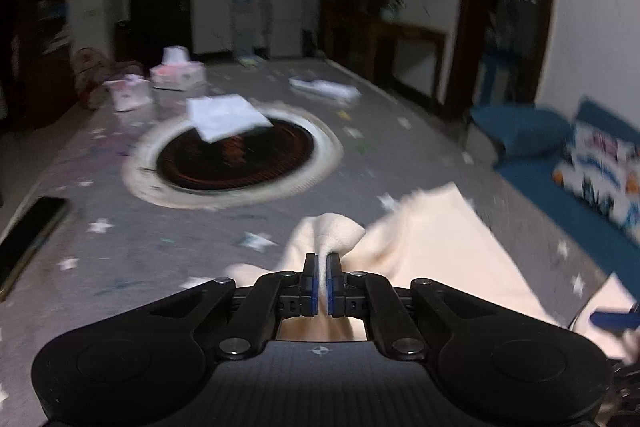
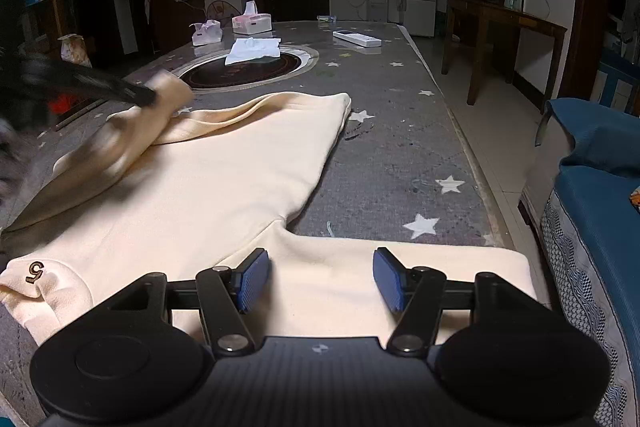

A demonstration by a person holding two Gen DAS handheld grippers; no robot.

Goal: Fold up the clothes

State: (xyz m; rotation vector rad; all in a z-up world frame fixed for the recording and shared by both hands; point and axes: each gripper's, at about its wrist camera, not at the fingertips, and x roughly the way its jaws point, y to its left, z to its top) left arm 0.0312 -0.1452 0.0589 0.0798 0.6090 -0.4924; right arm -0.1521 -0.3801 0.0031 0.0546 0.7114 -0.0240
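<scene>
Cream sweatshirt (image 2: 208, 179) is spread across our grey star-print table (image 2: 400, 147), one sleeve running along the near edge. Our left gripper (image 1: 322, 263) has its fingers pinched on a bunched fold of it, lifted a bit off the table. Right gripper (image 2: 320, 279) hovers over the near sleeve with its fingers spread wide, nothing between them. Tissue boxes (image 2: 252, 23) sit at the far end.
</scene>
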